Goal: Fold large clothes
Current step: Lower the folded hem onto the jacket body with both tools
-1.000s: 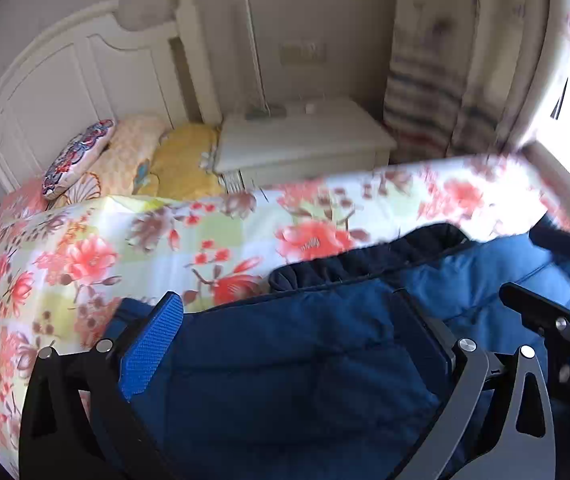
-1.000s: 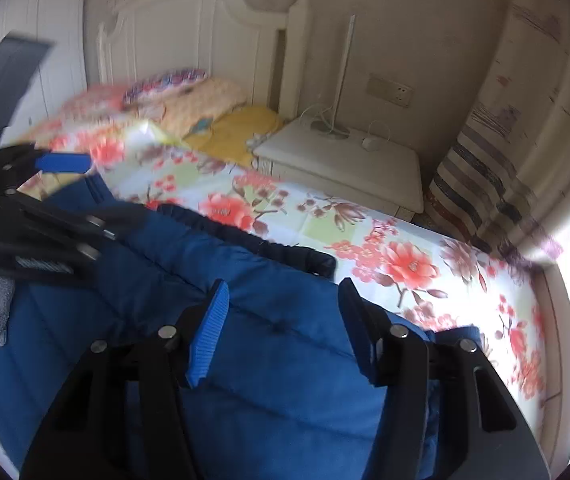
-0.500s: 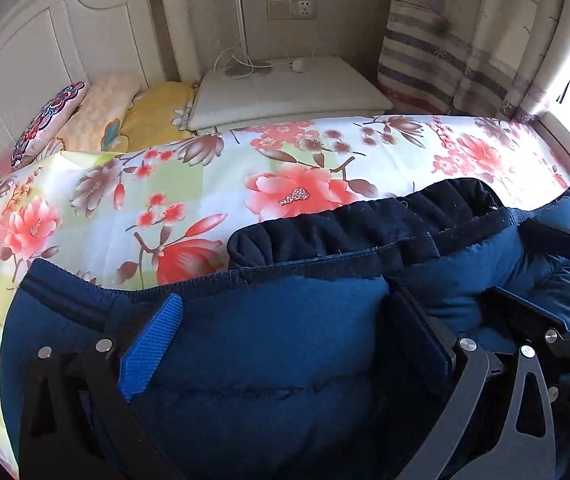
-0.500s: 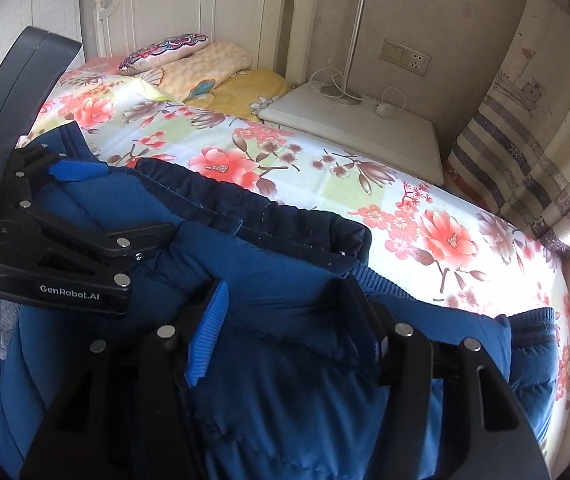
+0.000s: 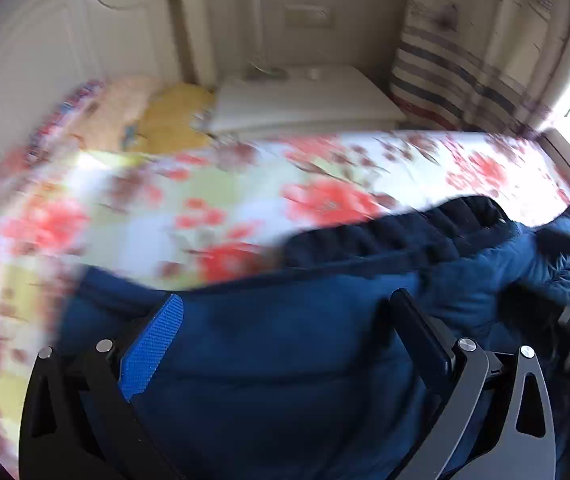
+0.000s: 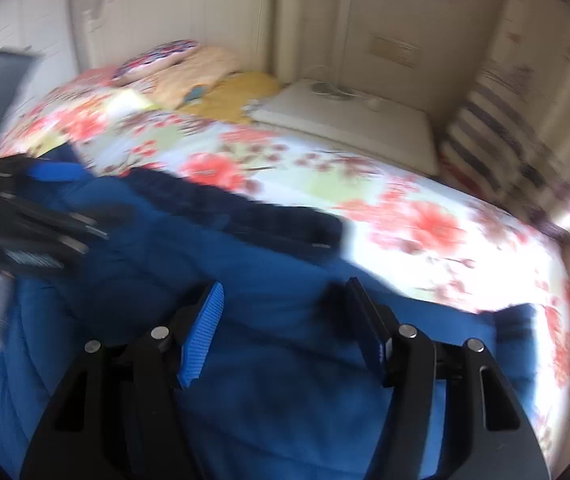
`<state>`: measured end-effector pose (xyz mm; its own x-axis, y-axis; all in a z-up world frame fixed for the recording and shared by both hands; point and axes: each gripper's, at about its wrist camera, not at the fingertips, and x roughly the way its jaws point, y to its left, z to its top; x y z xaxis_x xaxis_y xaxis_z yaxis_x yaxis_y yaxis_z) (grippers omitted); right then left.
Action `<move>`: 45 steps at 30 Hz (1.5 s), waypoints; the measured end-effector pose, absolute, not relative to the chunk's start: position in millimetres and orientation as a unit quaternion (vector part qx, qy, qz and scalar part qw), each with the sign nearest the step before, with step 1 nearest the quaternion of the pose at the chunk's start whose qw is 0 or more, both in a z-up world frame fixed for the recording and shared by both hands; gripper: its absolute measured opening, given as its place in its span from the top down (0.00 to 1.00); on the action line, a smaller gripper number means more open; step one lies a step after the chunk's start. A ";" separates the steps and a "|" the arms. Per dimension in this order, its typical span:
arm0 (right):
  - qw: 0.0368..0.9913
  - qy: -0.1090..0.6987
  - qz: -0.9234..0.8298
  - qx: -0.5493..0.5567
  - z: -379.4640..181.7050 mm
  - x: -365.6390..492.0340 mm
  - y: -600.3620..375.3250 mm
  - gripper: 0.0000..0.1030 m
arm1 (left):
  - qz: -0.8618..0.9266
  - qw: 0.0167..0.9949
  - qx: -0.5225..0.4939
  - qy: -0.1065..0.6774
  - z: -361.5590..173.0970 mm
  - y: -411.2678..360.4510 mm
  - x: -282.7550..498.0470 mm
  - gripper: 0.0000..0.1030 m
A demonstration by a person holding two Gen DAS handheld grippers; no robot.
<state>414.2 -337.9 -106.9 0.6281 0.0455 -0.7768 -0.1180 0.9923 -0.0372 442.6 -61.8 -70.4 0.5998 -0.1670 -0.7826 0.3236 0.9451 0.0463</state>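
Note:
A large blue padded jacket [image 5: 285, 344] with a dark navy collar [image 5: 397, 232] lies on the floral bedspread [image 5: 205, 200]. It also shows in the right wrist view [image 6: 277, 312]. My left gripper [image 5: 285, 312] has its jaws wide apart with jacket fabric between them. My right gripper [image 6: 285, 300] also has its jaws apart over the jacket. The left gripper shows at the left edge of the right wrist view [image 6: 45, 216]. Both views are motion-blurred.
A white headboard [image 6: 173, 12] and pillows [image 6: 213, 76] are at the far left. A white nightstand [image 5: 301, 100] stands beyond the bed. Striped curtains [image 5: 465, 72] hang at the right by a bright window.
Both views have tilted up and blurred, so both grippers are moving. The jacket sits lower in the frames. The jaws stay spread as before.

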 end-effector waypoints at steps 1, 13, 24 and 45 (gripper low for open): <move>0.906 0.419 0.024 -0.049 -101.5 409.2 -349.9 0.39 | -0.135 0.894 0.094 0.418 -63.2 -52.1 440.5 0.04; 0.895 0.427 -0.002 0.125 -142.8 396.9 -456.7 0.35 | -0.080 0.893 0.102 0.431 -94.0 -3.9 456.9 0.04; 0.918 0.396 0.023 -0.023 -77.7 407.0 -337.5 0.35 | -0.067 0.896 0.113 0.425 -94.4 -6.2 454.7 0.04; 0.891 0.444 -0.035 0.089 -137.8 401.9 -437.6 0.30 | -0.045 0.898 0.139 0.416 -92.6 -12.8 451.6 0.04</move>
